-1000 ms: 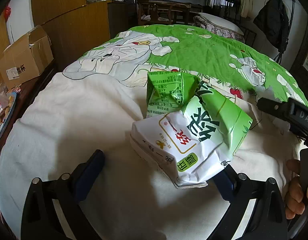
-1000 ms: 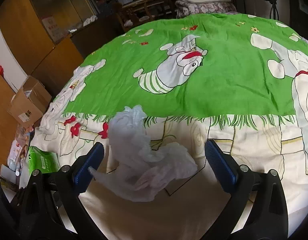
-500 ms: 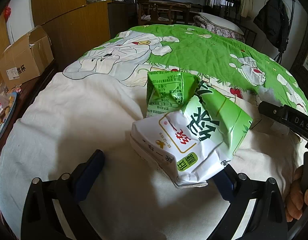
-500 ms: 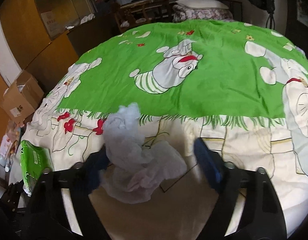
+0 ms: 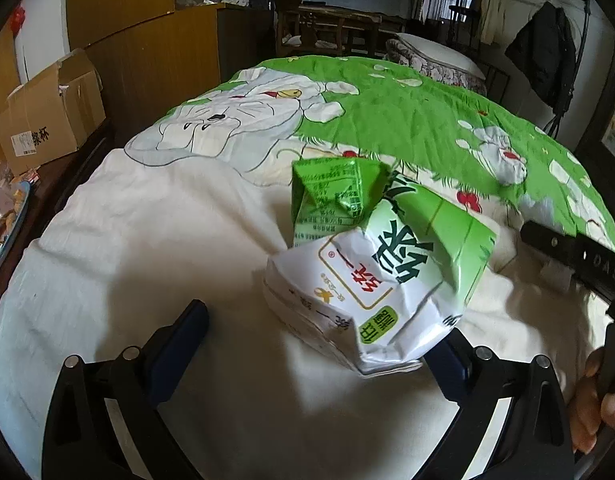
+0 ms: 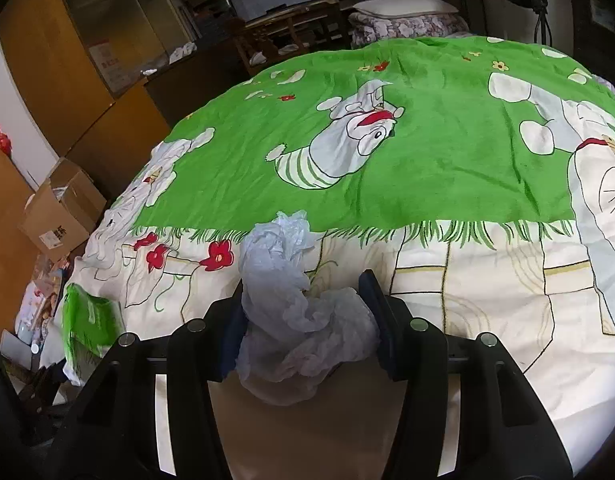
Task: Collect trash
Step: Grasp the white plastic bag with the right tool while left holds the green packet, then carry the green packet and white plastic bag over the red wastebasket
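My left gripper stands over the near end of the bed, with the crumpled packet lying on the cover between its fingers, against the right one. A folded carton sits just behind the packet, touching it. A cardboard box stands off the bed to the left. My right gripper is closing around the plastic bag, which lies on the cover between its fingers.
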Tool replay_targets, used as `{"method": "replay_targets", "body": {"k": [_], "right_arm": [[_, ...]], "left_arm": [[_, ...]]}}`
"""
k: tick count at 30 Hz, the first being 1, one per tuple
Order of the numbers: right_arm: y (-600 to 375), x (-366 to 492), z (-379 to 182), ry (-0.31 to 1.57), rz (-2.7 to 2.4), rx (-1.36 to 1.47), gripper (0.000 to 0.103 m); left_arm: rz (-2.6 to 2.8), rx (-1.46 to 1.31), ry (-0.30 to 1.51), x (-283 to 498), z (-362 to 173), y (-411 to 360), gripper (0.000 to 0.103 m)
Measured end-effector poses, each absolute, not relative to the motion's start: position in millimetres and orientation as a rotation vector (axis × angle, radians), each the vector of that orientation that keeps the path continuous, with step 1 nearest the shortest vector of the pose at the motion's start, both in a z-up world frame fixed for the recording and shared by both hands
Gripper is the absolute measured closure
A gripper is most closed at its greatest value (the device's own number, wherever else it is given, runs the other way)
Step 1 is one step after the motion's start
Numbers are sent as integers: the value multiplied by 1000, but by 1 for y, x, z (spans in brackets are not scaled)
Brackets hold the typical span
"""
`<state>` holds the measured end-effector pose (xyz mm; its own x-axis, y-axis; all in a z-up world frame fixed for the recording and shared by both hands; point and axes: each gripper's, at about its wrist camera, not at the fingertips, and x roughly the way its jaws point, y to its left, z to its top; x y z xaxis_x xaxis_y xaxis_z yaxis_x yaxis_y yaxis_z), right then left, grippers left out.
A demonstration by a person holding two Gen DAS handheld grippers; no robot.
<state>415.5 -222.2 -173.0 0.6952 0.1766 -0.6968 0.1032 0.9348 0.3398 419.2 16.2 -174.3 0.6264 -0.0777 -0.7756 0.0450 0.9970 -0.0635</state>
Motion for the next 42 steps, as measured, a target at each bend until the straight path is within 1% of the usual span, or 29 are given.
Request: {"method": "replay_targets", "body": {"k": [6,8,15,19,24,29,30,31,32,34,39,42], "right_arm": [[-221,417,-174,817,46,365,47],[-220,418,-175,818,44,360,47],[-222,419,-176,816,64,382,44],[-222,418,-176,813,70,383,42],[-222,417,-177,809,78,384,40],[-220,418,-178,808,78,370,38],[-219,418,-178,810,76,367,38],[-219,418,-178,811,74,363,38],[-218,418,-177,812,73,360,38],[-218,419,-177,813,68,360,40],[-223,417,-175,805,66,386,48],[-225,412,-173,797,74,401,55]], "left_arm": [[-59,-66,876,433,-171,17,6],[-62,-68,863,432,-169,17,8],[-108,-64,752,422,-152,14,6],[-113,-41,785,437,-154,7,6],[-111,-77,838,452,-163,11,6],[-117,-85,854,457,-168,11,6],[-119,-82,854,458,-169,11,7],[-133,-83,841,455,-167,11,12],[-144,-85,832,454,-165,11,19],[-155,-78,820,449,-163,9,25],[-145,-60,773,432,-151,9,25],[-170,-75,760,414,-141,12,25]]}}
